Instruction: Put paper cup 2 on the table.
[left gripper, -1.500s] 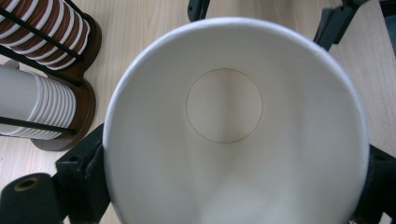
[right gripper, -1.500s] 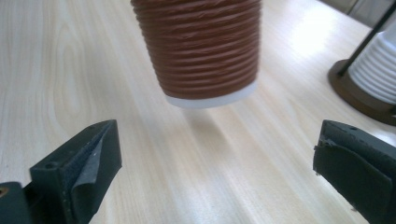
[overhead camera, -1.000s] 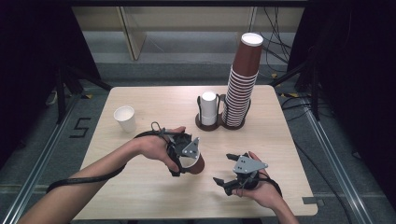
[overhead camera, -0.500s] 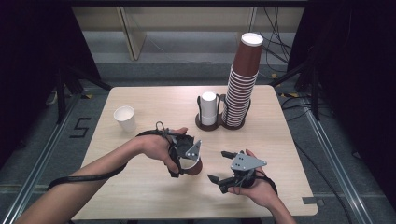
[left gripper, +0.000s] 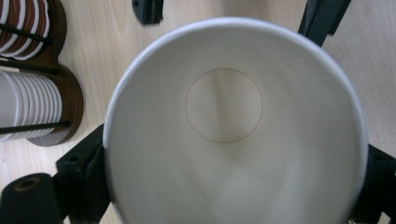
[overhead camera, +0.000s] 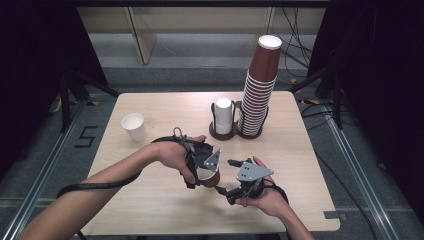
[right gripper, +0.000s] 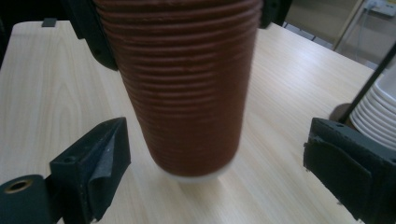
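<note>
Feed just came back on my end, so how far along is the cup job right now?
Done: one white cup stands alone at the table's left.
In hand: the left gripper clamps a brown ribbed cup, white and empty inside. The right gripper is near its base, jaws wide either side, not touching, and has just been closing slightly.
Left: the tall brown stack and white stack in the holder.

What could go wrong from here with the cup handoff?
1. The left hand-held gripper holds the brown ribbed cup near its rim only; a nudge could tip or crush it.
2. The right hand-held gripper has just been closing, its pads not yet on the cup; an off-centre closure could knock it loose.
3. The tall cup stack stands close behind; a swing could topple it.
</note>
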The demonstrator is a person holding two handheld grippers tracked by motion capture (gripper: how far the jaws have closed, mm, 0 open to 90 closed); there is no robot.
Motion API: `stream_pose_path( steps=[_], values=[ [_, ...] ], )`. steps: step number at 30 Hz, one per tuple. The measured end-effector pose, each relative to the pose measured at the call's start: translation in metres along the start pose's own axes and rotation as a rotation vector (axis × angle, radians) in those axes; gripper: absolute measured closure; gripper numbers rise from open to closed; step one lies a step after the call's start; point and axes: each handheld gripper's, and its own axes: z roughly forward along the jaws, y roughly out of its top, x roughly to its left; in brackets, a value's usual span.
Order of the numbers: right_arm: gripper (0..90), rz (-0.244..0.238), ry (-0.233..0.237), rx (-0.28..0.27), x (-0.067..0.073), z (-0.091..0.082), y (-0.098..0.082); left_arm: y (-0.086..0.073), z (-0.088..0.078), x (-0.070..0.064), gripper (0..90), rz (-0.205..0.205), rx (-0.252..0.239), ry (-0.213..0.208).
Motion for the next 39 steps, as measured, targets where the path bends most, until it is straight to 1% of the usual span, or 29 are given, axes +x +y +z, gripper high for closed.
stream_pose_path(
  steps=[1,2,3,4,5,6,8,9,10,11,13,15,17,20,24,25,26,28,29,30,31,32,33,34,35,36,37,38,39],
  values=[
    [8.7,-0.034,0.012,-0.004,0.000,0.002,0.001,0.001,0.002,-0.001,10.5,-0.020,-0.022,-0.003],
    [8.7,-0.034,0.012,-0.004,0.000,0.002,0.001,0.002,0.000,0.001,10.5,0.007,0.003,-0.004],
    [10.2,-0.024,0.026,0.003,0.001,0.004,0.001,0.003,0.001,0.001,10.5,0.011,0.002,0.000],
    [10.2,-0.024,0.026,0.003,0.001,0.004,0.001,0.003,0.002,-0.001,10.5,-0.009,-0.019,-0.003],
    [11.6,-0.032,0.035,-0.001,0.002,0.006,0.001,0.004,0.000,0.002,10.4,0.027,0.008,-0.003],
    [11.6,-0.032,0.035,-0.001,0.002,0.006,0.001,0.005,0.002,0.000,10.4,0.009,-0.012,-0.006],
    [14.3,-0.038,0.043,0.010,0.005,0.009,0.000,0.006,0.003,-0.002,10.4,0.004,-0.021,-0.008],
    [15.6,-0.033,0.042,0.010,0.006,0.010,0.000,0.007,0.002,-0.002,10.4,0.028,-0.004,-0.010],
    [15.7,-0.043,0.047,0.020,0.008,0.011,0.000,0.008,0.003,-0.004,10.4,0.015,-0.023,-0.009],
    [16.7,-0.051,0.060,0.025,0.010,0.015,0.000,0.010,0.001,-0.004,10.4,0.050,-0.009,-0.004],
    [17.3,-0.056,0.057,0.030,0.010,0.015,0.001,0.011,0.002,-0.007,10.3,0.022,-0.029,-0.012],
    [20.3,-0.054,0.058,0.032,0.012,0.017,0.001,0.011,0.001,-0.008,10.3,0.015,-0.034,-0.009],
    [22.2,-0.088,0.051,0.008,0.011,0.019,0.001,0.011,0.001,-0.008,10.4,0.006,-0.041,-0.009],
    [23.0,-0.054,0.058,0.013,0.015,0.019,0.000,0.008,0.000,-0.008,10.2,0.016,-0.049,-0.013],
    [22.9,-0.064,0.064,-0.003,0.014,0.019,0.000,0.005,-0.001,-0.007,8.6,0.007,-0.078,-0.012],
    [22.6,-0.062,0.052,-0.015,0.014,0.019,0.000,0.003,-0.002,-0.006,6.8,-0.021,-0.095,-0.007],
    [22.6,-0.062,0.052,-0.015,0.014,0.019,0.000,0.003,-0.002,-0.006,6.0,-0.021,-0.095,-0.007],
    [22.5,-0.037,0.042,-0.017,0.015,0.019,0.000,0.001,-0.005,-0.006,4.3,-0.067,-0.141,0.007],
    [22.4,-0.065,0.035,-0.017,0.012,0.019,0.000,0.000,-0.006,-0.006,1.5,-0.075,-0.154,0.014],
    [22.4,-0.055,0.027,-0.023,0.011,0.019,-0.001,-0.002,-0.008,-0.005,0.2,-0.083,-0.168,0.022],
    [22.4,-0.047,0.019,-0.021,0.009,0.018,-0.004,-0.005,-0.010,-0.006,0.0,-0.125,-0.208,0.040],
    [22.4,-0.047,0.019,-0.021,0.009,0.018,-0.004,-0.005,-0.010,-0.006,0.0,-0.125,-0.208,0.040],
    [22.3,-0.041,0.005,-0.020,0.007,0.017,-0.006,-0.010,-0.012,-0.006,0.0,-0.169,-0.236,0.068],
    [22.3,-0.041,0.005,-0.020,0.007,0.017,-0.006,-0.010,-0.012,-0.006,0.0,-0.169,-0.236,0.068],
    [22.3,-0.034,-0.014,-0.020,0.005,0.015,-0.007,-0.016,-0.013,-0.008,0.0,-0.198,-0.284,0.063],
    [22.3,-0.034,-0.014,-0.020,0.005,0.015,-0.007,-0.016,-0.013,-0.008,0.0,-0.198,-0.284,0.063],
    [22.3,-0.016,-0.033,-0.028,0.004,0.014,-0.008,-0.022,-0.014,-0.009,0.0,-0.224,-0.327,0.079],
    [22.3,-0.016,-0.033,-0.028,0.004,0.014,-0.008,-0.022,-0.014,-0.009,0.0,-0.224,-0.327,0.079],
    [22.2,-0.005,-0.053,-0.038,0.002,0.014,-0.007,-0.026,-0.015,-0.011,0.0,-0.248,-0.359,0.091]
  ],
)
